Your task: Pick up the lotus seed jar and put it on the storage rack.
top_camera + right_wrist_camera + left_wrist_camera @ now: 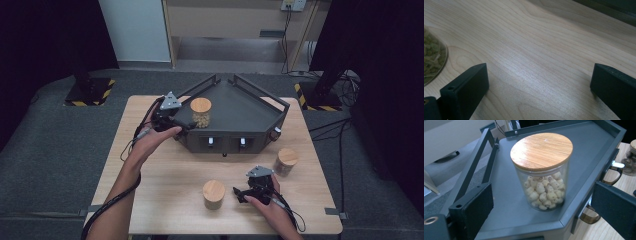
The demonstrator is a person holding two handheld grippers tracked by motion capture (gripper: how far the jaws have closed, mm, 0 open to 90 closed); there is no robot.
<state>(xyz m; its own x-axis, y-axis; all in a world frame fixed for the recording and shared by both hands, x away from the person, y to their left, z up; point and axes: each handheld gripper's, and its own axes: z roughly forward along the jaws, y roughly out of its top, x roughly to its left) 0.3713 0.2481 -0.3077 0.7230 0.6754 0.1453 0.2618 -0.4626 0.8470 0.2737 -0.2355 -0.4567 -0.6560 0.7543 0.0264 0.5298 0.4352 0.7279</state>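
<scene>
On a light wooden table (165, 185) seen from above sits a dark grey tray (240, 107) with raised rails, set toward the far side. Standing upright on the tray's left front corner is a clear glass jar (543, 186) with a round wooden lid, partly filled with pale, rounded puffs. At the tray's left edge the left gripper (176, 125), held in the person's left hand (152, 142), points toward this jar; in the left gripper view its two black jaws stand wide apart on either side of the jar without touching it, so the jar rests free on the tray. Near the table's front edge the right gripper (241, 195), held in the person's right hand (270, 202), lies low over the wood with its jaws spread and nothing between them. Just left of it stands a second wooden-lidded jar (214, 194), holding greenish pieces. A third lidded jar (286, 161) stands near the tray's right front corner.
</scene>
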